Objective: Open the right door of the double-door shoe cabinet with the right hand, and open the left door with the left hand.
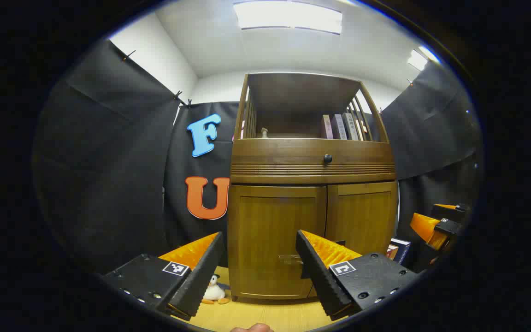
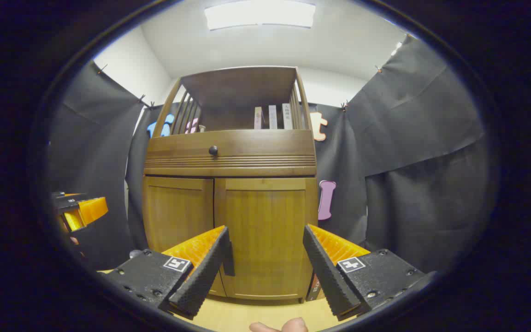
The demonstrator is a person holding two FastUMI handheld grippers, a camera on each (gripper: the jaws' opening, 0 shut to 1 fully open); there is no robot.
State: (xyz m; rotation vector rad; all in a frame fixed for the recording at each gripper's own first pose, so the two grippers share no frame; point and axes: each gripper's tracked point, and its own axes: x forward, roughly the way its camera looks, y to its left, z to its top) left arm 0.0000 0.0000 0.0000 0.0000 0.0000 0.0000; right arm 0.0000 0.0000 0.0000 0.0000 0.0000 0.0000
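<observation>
**Shoe cabinet shut, both my fingers spread wide before it**

The shoe cabinet (image 1: 311, 193) stands on the pale wood floor (image 1: 265, 313) against the black cloth wall, and both its lower doors are shut. Going from left to right in the left gripper view: a small stuffed penguin (image 1: 214, 290) sits on the floor by the cabinet's left bottom corner; my left gripper (image 1: 261, 265) holds its fingers wide apart with nothing between them, facing the left door (image 1: 275, 240), whose handle (image 1: 291, 259) lies near the door's inner edge; the right door (image 1: 362, 216) comes next; then some books (image 1: 399, 249) lean by the cabinet's right bottom corner.

In the right gripper view, my right gripper (image 2: 265, 258) is likewise spread wide and empty, pointing at the right door. Above the doors runs a drawer with a dark knob (image 2: 213, 150), and on the open shelf on top a few books (image 2: 272, 116) stand upright toward its right edge.
</observation>
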